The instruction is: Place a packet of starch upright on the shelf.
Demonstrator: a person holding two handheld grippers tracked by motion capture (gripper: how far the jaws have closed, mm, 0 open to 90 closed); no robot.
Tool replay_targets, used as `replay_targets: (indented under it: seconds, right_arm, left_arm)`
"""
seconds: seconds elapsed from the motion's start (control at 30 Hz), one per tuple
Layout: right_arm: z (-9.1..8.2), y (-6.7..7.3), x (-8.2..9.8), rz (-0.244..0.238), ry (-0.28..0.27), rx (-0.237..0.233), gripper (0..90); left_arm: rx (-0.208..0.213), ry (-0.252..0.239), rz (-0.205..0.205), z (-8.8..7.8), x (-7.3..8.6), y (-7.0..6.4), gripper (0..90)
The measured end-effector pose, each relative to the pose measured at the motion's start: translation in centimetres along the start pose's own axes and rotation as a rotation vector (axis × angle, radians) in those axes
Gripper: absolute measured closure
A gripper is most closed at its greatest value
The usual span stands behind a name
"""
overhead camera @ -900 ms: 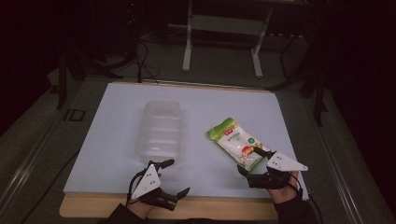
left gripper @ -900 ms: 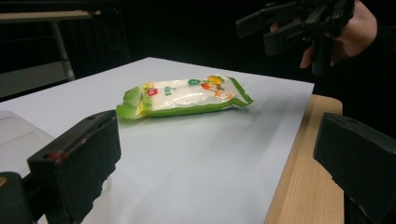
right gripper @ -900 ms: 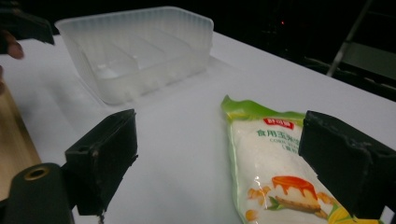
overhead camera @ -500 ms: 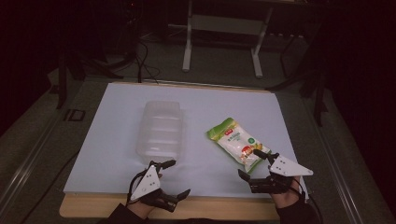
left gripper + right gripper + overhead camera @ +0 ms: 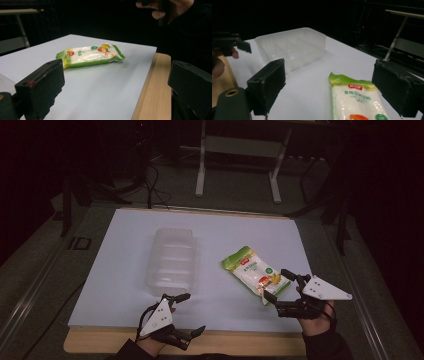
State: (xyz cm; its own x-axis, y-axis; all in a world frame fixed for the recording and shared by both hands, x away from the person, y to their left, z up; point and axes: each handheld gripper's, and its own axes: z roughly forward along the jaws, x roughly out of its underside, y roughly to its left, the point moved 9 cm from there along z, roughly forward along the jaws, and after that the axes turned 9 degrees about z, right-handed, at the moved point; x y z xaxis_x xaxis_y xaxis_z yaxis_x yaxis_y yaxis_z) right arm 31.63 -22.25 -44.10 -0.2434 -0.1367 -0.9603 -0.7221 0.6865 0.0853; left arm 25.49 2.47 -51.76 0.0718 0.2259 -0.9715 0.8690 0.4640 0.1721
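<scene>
We see the counter (image 5: 120, 310), a pale wooden top overlaid by a broad white sheet (image 5: 225, 235), standing in a dark room; behind it a grey metal frame (image 5: 240, 150) with two legs rises from the floor, and cables trail beside it.

On the sheet, left of centre, lies a clear plastic tray (image 5: 171, 260) with ribbed compartments, open side up. To its right, well apart from it, a snack bag (image 5: 254, 272) lies flat and slanted, green at its edges, white in the middle, with a red label and fruit pictures; Chinese characters are printed under the red label in the right claw view, too blurred for us to read.

Our left hand holds the left claw (image 5: 189, 314) low at the near edge of the counter, pointing right along it, jaws spread wide with nothing between them. Our right hand holds the right claw (image 5: 278, 285) just above the sheet at the bag's near end, pointing toward the tray, its jaws wide on either side of the bag's corner and not pressing it.
</scene>
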Motion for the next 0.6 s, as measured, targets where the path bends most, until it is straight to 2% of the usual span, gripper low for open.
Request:
replay_targets:
  seconds: [0.1,0.17,0.3,0.43,0.5,0.57,0.6]
  right_arm:
    - [-0.1,-0.5,-1.0,-0.015,-0.016,0.009,11.6]
    - [-0.1,-0.9,-1.4,-0.041,-0.011,0.024,11.5]
    - [0.3,-1.9,-2.2,-0.059,-0.025,0.036,11.6]
    - [1.1,-2.8,-2.6,-0.023,-0.016,0.026,10.3]
    - [1.6,-3.4,-2.8,-0.035,-0.005,0.060,10.3]
    - [1.9,-3.6,-3.0,0.006,-0.008,0.028,10.3]
    - [2.1,-3.9,-3.2,0.010,-0.013,0.038,10.3]
  left_arm:
    - [0.009,0.005,-0.009,0.0,0.0,-0.1,1.1]
    - [0.013,0.003,-0.015,0.0,0.0,-0.2,1.1]
    - [0.006,0.006,-0.005,0.0,-0.1,-0.2,1.1]
    - [0.003,0.011,0.001,0.0,0.0,-0.2,1.1]
    - [0.002,0.014,0.001,0.0,0.0,-0.2,1.1]
    - [0.001,0.016,0.000,0.1,0.1,-0.2,1.0]
    - [0.001,0.018,0.002,0.0,0.1,-0.2,1.1]
